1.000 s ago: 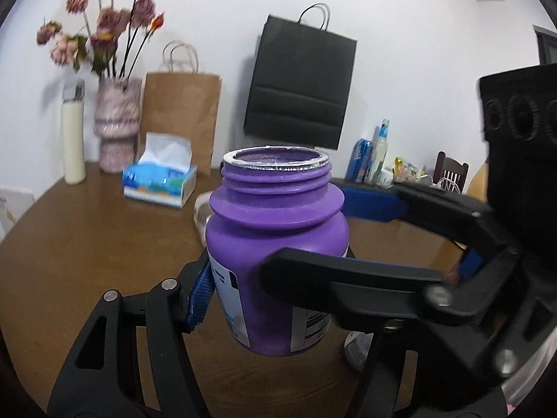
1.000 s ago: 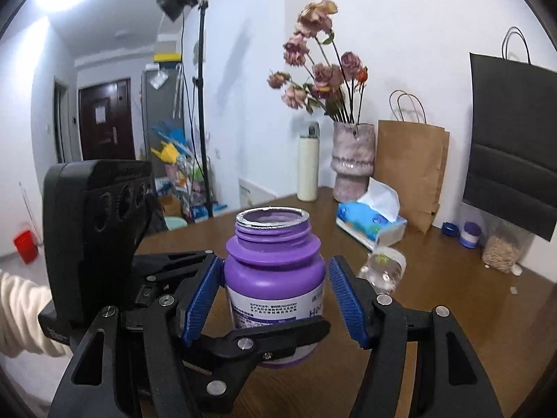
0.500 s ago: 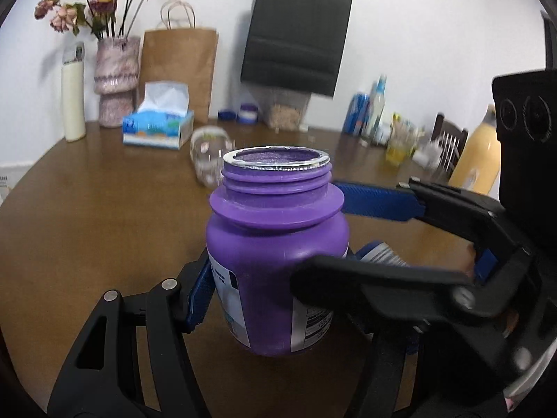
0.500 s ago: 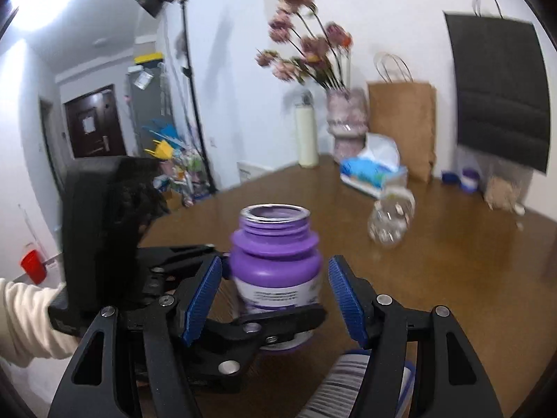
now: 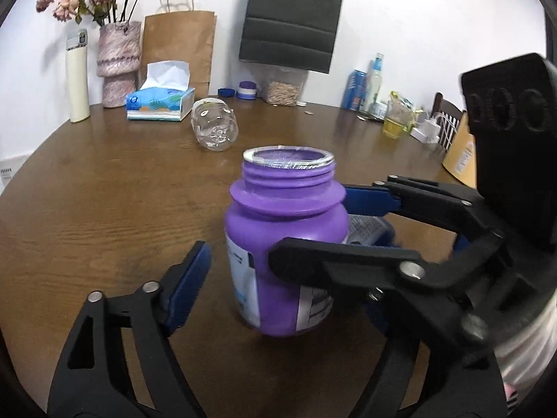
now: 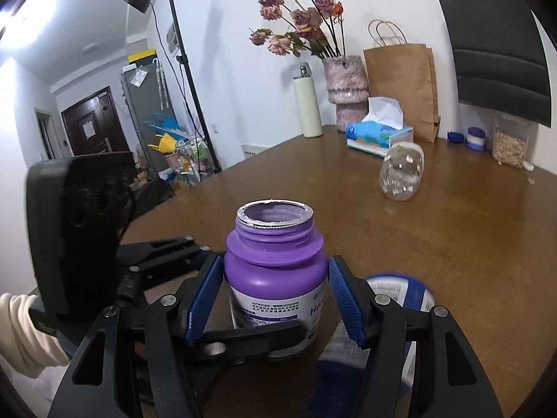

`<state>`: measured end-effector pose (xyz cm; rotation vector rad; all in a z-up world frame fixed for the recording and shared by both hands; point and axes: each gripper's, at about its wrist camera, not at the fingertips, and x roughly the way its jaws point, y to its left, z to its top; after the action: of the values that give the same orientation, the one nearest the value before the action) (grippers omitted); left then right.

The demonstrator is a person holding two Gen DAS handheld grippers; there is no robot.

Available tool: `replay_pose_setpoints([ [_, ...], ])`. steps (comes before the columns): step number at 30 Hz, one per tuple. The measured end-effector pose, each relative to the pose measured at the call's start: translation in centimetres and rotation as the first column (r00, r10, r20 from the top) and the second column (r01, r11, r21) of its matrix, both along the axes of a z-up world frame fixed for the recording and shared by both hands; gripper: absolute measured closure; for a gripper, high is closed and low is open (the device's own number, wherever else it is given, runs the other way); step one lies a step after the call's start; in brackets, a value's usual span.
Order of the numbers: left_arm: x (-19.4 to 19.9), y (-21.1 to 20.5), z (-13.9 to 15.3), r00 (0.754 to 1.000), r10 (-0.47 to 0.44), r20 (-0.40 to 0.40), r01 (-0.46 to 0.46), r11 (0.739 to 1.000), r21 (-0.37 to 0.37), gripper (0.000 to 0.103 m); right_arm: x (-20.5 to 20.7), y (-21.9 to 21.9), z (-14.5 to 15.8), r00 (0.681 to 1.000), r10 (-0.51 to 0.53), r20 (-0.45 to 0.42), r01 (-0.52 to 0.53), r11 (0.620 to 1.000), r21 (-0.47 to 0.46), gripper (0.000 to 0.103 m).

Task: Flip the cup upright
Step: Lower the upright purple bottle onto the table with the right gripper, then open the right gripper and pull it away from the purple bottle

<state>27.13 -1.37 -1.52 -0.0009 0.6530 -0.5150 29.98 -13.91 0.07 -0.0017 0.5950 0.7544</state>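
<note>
A purple open-mouthed jar (image 5: 285,250) stands upright on the brown table, also in the right wrist view (image 6: 275,278). My left gripper (image 5: 275,271) is open around it, its left pad (image 5: 188,285) apart from the jar. My right gripper (image 6: 275,299) straddles the jar with its blue pads (image 6: 203,299) close to both sides; contact is unclear. A clear glass jar (image 5: 214,127) lies on its side farther back, seen also in the right wrist view (image 6: 400,174).
A blue-lidded container (image 6: 393,299) lies right beside the purple jar. At the table's back: tissue box (image 5: 160,102), flower vase (image 5: 118,62), white flask (image 5: 78,76), brown paper bag (image 5: 179,48), black bag (image 5: 292,17), bottles (image 5: 365,85).
The purple jar came down from mid-air onto the table. My left gripper's jaws opened off it. My right gripper's pads moved in close around it.
</note>
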Motion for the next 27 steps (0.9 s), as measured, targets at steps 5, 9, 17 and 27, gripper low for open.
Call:
replay_pose_setpoints([
  [5,-1.5,-0.5,-0.9,1.0,0.001,-0.018,0.0,0.995,0.098,0.021,-1.5,0.6,-0.8,0.999,-0.035,0.036,0.038,0.996,-0.084,0.035],
  [9,-1.1,0.5,-1.1,0.997,0.058,-0.054,-0.055,0.996,0.066,0.0,-2.3,0.6,-0.5,0.996,-0.066,0.064,0.072,0.993,-0.097,0.027],
  [17,-2.9,1.2,-0.4,0.997,0.078,0.004,-0.078,0.996,0.051,0.0,-3.8,-0.1,0.1,0.991,-0.115,0.073,0.123,0.987,-0.1,0.023],
  [27,-9.6,7.4,4.7,0.938,0.296,0.181,-0.292,0.955,-0.049,0.0,-10.1,-6.6,3.9,0.913,-0.378,0.151,0.392,0.916,-0.081,0.015],
])
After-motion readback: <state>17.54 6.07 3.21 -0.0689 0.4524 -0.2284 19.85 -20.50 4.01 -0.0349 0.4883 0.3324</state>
